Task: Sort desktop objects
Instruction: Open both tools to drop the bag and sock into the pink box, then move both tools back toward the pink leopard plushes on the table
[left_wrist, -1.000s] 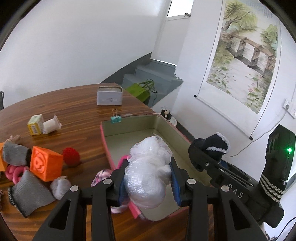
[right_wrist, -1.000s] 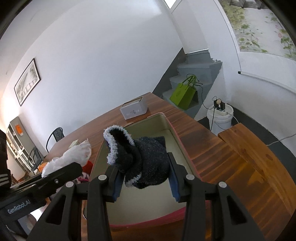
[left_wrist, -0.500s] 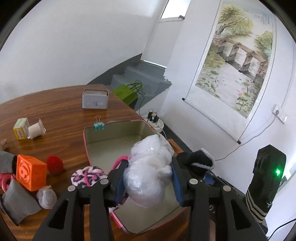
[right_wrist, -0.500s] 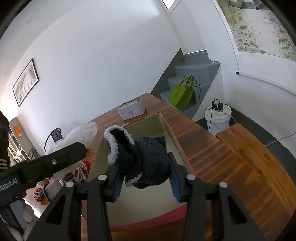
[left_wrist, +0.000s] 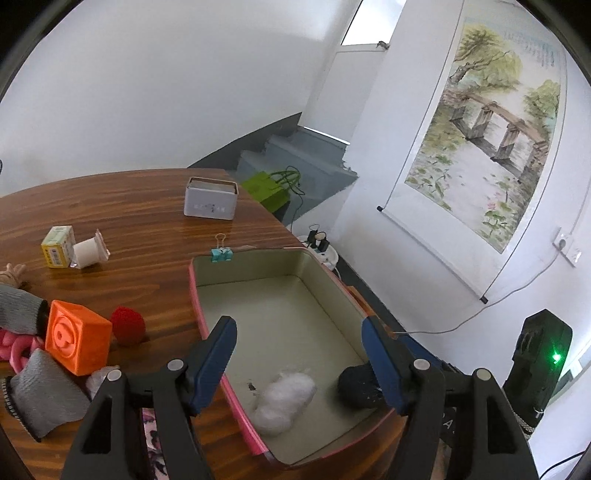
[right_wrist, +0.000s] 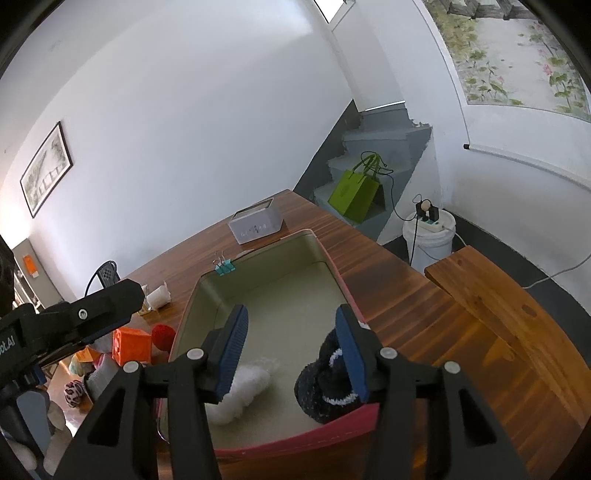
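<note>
While both pairs of tongs hang over the near end of the pink-rimmed tray (left_wrist: 201, 314), their jaws are opening. The left tongs (left_wrist: 299, 354) stand wide with nothing pressed between the blue pads; the white plastic bundle (left_wrist: 284, 400) lies below them on the tray floor, near the near-left wall. The right tongs (right_wrist: 291, 349) are narrower but also parting. The dark sock with a white-speckled cuff (right_wrist: 325, 384) sits in the tray's near-right corner, right against the inner face of the right pad; whether that pad touches it cannot be told, and the left pad is clear of it. In the right wrist view the bundle and the sock lie side by side, slightly apart, and the left tongs' black body crosses the left edge.

A teal binder clip (left_wrist: 221, 254) is clipped on the tray's far rim. Left of the tray on the wooden worktop (left_wrist: 129, 206) sit a red knitted ball (left_wrist: 127, 325), an orange cube (left_wrist: 77, 341), a grey knitted piece (left_wrist: 44, 395) and pink items at the edge. Farther back stand a small yellow box (left_wrist: 57, 245), with a white roll (left_wrist: 86, 253) lying just beside it, and a grey tin (left_wrist: 210, 203). Beyond the worktop a green bag (right_wrist: 356, 192) stands on grey stairs, and a white bucket (right_wrist: 430, 236) stands beside a wooden bench (right_wrist: 498, 306).
</note>
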